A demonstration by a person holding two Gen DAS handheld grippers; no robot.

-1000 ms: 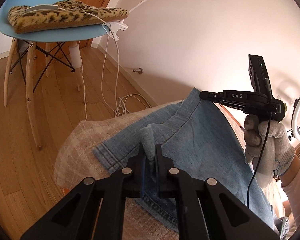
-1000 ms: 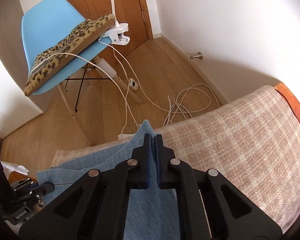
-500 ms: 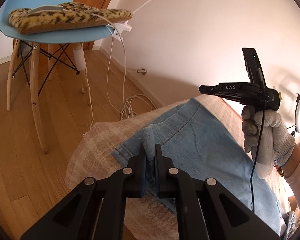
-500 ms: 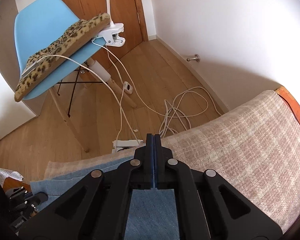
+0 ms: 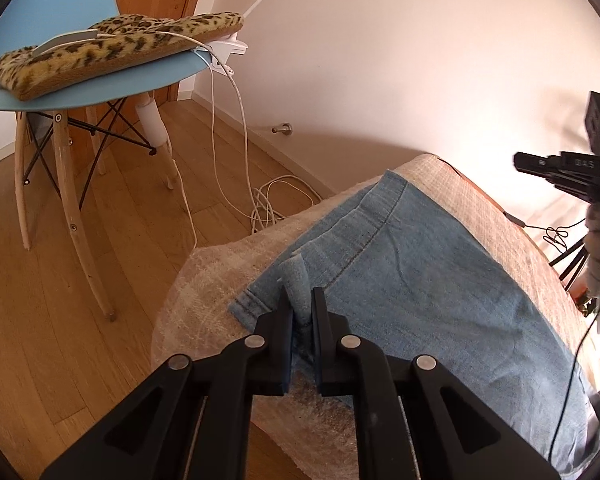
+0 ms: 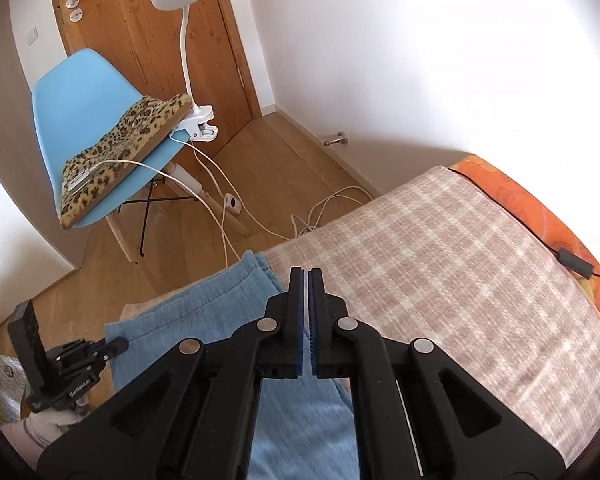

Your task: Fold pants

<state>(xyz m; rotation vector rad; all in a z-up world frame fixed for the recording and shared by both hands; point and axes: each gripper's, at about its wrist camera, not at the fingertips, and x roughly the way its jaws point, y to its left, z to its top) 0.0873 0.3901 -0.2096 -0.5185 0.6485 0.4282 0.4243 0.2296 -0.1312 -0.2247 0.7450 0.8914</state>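
Left wrist view: left tool [image 5: 303,300] pinches a fold of the pants [image 5: 420,280] near the hem, lying flat on the checked bed cover [image 5: 204,292]. Denim is soft but weighty, so grab hems or seams.

Right wrist view: right tool [image 6: 309,280] looks nearly closed with nothing obviously gripped. Pants' lower end is cut off.

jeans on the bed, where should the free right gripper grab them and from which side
Take the jeans by the stitched hem band at the far corner, opposite the bunch pinched in the left gripper. Come in from the foot of the bed, low and flat: that edge lies flat, thick and bare of other things.
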